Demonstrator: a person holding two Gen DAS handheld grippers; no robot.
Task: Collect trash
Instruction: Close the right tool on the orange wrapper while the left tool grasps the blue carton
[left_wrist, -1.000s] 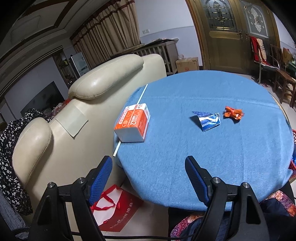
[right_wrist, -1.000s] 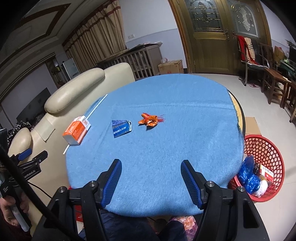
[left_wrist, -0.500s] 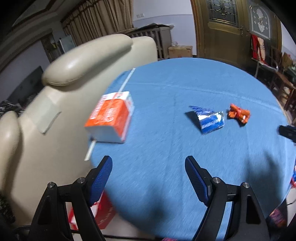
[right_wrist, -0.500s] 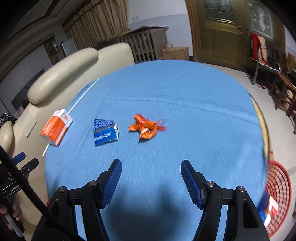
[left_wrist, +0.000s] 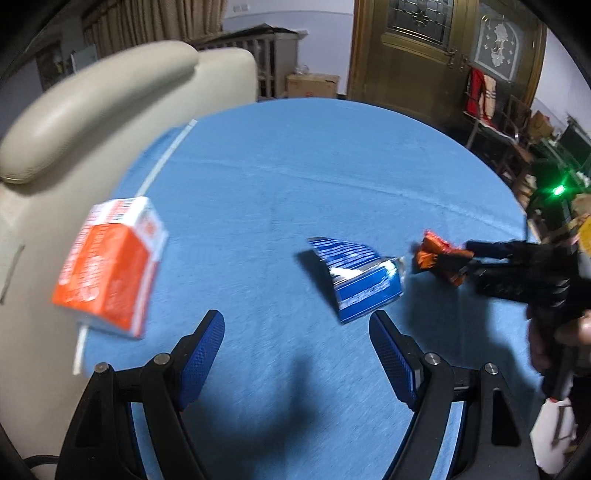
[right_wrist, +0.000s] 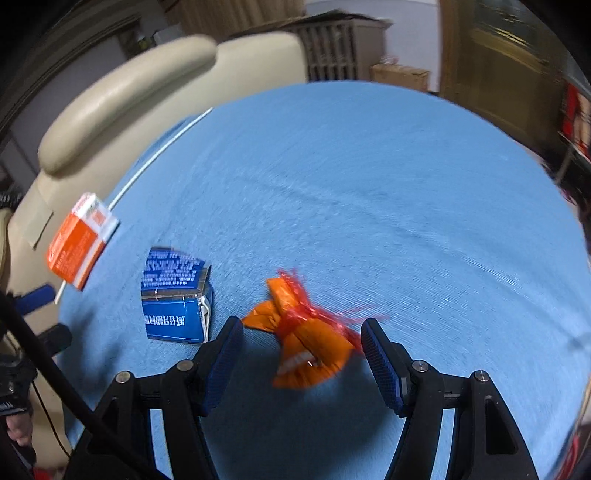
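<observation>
Three pieces of trash lie on the round blue table (left_wrist: 295, 166). An orange and white carton (left_wrist: 110, 266) lies at the left edge, also in the right wrist view (right_wrist: 81, 240). A crushed blue carton (left_wrist: 358, 280) lies mid-table, also in the right wrist view (right_wrist: 175, 295). A crumpled orange wrapper (right_wrist: 299, 332) lies between the open fingers of my right gripper (right_wrist: 301, 347), which also shows in the left wrist view (left_wrist: 469, 258). My left gripper (left_wrist: 297, 339) is open and empty, just short of the blue carton.
A cream sofa (left_wrist: 92, 107) stands against the table's left side. A white straw (left_wrist: 166, 158) lies along the table's left rim. A wooden door (left_wrist: 424, 55) and chairs (left_wrist: 517, 122) stand beyond the table.
Both grippers have moved forward over the table. The right one now has the orange wrapper between its open fingers. The left one is closer to the blue carton.
</observation>
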